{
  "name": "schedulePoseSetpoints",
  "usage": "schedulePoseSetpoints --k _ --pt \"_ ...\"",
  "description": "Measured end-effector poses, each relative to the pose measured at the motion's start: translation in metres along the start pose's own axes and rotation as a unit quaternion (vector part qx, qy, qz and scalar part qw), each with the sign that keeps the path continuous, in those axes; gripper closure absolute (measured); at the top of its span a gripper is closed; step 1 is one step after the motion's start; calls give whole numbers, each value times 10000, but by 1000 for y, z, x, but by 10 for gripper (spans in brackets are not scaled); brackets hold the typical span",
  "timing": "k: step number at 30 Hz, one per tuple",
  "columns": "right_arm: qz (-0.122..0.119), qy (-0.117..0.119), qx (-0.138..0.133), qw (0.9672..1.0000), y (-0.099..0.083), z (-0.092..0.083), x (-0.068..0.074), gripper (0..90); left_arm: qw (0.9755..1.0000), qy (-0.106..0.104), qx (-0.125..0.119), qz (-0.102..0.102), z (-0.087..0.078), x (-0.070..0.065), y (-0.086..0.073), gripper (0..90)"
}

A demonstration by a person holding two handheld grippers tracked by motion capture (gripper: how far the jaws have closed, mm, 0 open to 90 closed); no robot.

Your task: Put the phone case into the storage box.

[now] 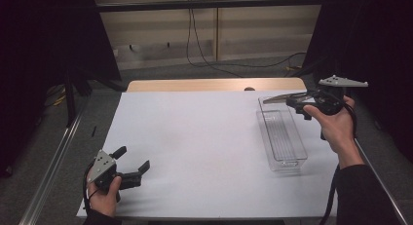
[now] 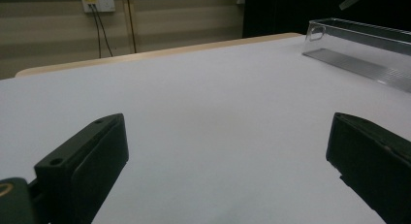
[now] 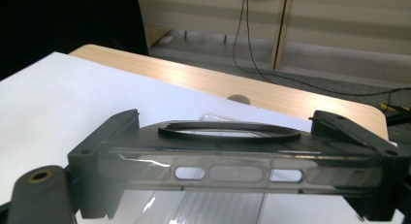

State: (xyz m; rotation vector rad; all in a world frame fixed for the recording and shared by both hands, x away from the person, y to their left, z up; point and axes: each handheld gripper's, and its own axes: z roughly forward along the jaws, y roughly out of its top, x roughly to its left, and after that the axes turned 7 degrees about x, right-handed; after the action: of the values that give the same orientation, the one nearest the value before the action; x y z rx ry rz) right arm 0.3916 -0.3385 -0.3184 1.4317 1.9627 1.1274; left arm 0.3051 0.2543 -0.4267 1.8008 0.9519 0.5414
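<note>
1. While the right tool [image 1: 299,104] hovers over the far end of the clear tray [image 1: 292,159], its jaws pinch a flat smoked-plastic piece [image 3: 237,170] by its two ends; a dark ring [image 3: 229,132] sits on the piece's top face.
2. Seen from above, the piece [image 1: 282,97] lies across the tray's far rim, and the tray's long axis runs away from the person, so the piece sits crosswise to it.
3. I judge that the coming move turns on this: the tray lies directly below and toward the person from the held piece, and the right hand [image 1: 336,125] is far nearer than the left.
4. Resting at the near left corner, well apart from the tray, the left tool [image 1: 131,164] has its jaws spread wide around nothing.
5. A white sheet covers the table [image 1: 195,137], bare wood showing along its far edge.
6. Beyond lie grey floor, a pale panelled wall with trailing cables [image 1: 195,35] and dark curtains at both sides.
</note>
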Motion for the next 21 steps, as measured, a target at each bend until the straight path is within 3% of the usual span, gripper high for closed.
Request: schedulePoseSetpoints --k 21 --pt "124 -519 434 9976 -13 29 4 116 10000 29 39 14 1 1 0 15"
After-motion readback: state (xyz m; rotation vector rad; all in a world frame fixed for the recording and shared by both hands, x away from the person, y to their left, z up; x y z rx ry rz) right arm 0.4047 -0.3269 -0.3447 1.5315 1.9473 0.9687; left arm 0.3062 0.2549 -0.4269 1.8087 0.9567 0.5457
